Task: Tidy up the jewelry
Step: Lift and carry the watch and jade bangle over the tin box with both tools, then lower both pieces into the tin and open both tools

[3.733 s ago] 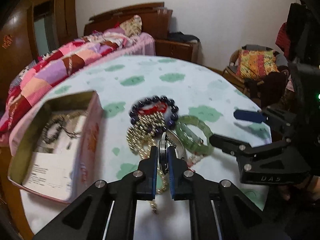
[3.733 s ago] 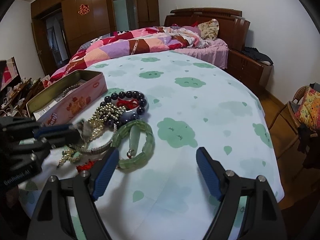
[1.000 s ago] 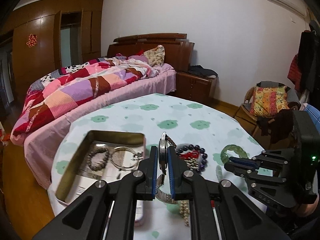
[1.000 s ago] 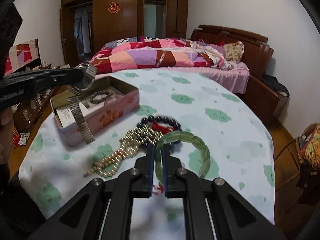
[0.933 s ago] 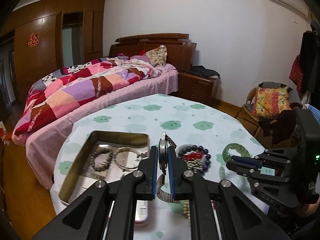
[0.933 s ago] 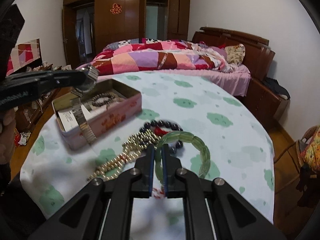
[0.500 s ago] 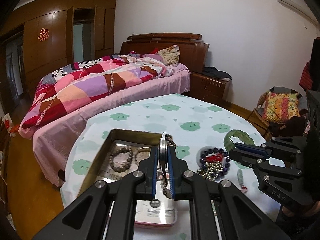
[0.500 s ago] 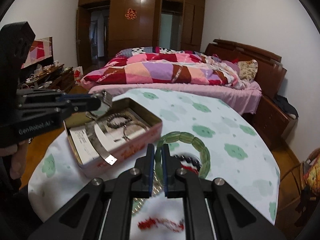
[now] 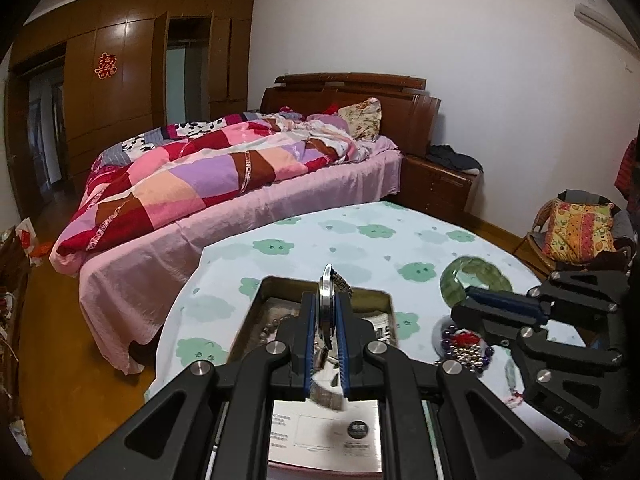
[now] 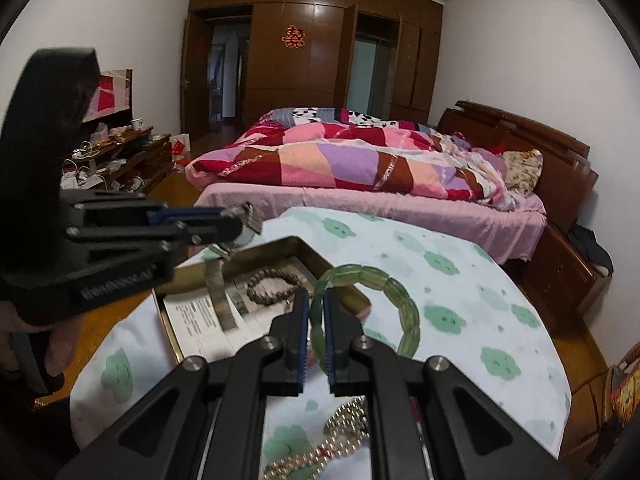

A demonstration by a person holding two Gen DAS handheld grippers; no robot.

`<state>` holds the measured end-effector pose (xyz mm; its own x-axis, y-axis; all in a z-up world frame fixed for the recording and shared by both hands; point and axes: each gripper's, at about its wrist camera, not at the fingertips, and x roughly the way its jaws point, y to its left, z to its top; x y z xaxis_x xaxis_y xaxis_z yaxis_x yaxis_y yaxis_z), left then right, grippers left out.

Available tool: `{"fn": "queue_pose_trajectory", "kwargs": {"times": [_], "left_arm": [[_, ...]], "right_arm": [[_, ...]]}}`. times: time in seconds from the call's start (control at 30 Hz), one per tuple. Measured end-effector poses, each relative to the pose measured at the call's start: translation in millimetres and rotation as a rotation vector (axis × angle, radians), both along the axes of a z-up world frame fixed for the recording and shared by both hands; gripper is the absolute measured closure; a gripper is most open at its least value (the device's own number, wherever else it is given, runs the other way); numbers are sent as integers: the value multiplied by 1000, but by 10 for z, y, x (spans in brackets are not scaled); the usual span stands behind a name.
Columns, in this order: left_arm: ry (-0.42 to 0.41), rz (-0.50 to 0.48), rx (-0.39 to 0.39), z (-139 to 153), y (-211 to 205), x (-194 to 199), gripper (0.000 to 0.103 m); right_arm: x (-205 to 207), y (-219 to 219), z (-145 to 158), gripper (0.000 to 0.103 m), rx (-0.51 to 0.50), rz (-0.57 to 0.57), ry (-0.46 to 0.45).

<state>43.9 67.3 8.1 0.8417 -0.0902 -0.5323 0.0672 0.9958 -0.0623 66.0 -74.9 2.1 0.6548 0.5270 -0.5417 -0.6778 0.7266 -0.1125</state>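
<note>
My left gripper (image 9: 326, 320) is shut on a silver watch (image 9: 329, 300), held over the open tin box (image 9: 276, 284); its metal strap (image 10: 218, 296) hangs into the box in the right wrist view. My right gripper (image 10: 316, 320) is shut on a green jade bracelet (image 10: 394, 288) and holds it in the air just right of the box (image 10: 280, 246); it also shows in the left wrist view (image 9: 476, 276). A brown bead bracelet (image 10: 272, 280) lies in the box on white papers.
A dark bead bracelet with red cord (image 9: 464, 340) and a gold pearl necklace (image 10: 344, 432) lie on the round table's green-patterned cloth (image 9: 360, 240). A bed with a patchwork quilt (image 9: 200, 176) stands behind. A chair with a cushion (image 9: 580, 228) is at right.
Both grippers have lifted and moved left toward the tin box, carrying the watch and the green bracelet. The watch now hangs over the box; the bracelet has come off the table.
</note>
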Motion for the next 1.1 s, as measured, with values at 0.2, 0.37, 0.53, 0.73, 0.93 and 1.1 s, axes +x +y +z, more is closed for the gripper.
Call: {"fn": "queue_pose_trajectory", "kwargs": {"times": [0.2, 0.37, 0.53, 0.73, 0.93, 1.1], "left_arm": [[32, 5, -17, -160, 100, 120, 94], [52, 21, -33, -274, 220, 202, 94], [70, 26, -16, -370, 297, 276, 94], [98, 30, 9, -507, 303, 338, 94], [121, 33, 25, -587, 334, 394, 94], [144, 30, 34, -652, 336, 440, 94]], "right_arm": [[77, 173, -38, 93, -2, 16, 2], [168, 303, -110, 93, 5, 28, 5], [240, 429, -217, 93, -9, 47, 16], [294, 515, -332, 93, -21, 73, 41], [369, 608, -472, 93, -44, 89, 86], [429, 614, -574, 93, -68, 66, 116]]}}
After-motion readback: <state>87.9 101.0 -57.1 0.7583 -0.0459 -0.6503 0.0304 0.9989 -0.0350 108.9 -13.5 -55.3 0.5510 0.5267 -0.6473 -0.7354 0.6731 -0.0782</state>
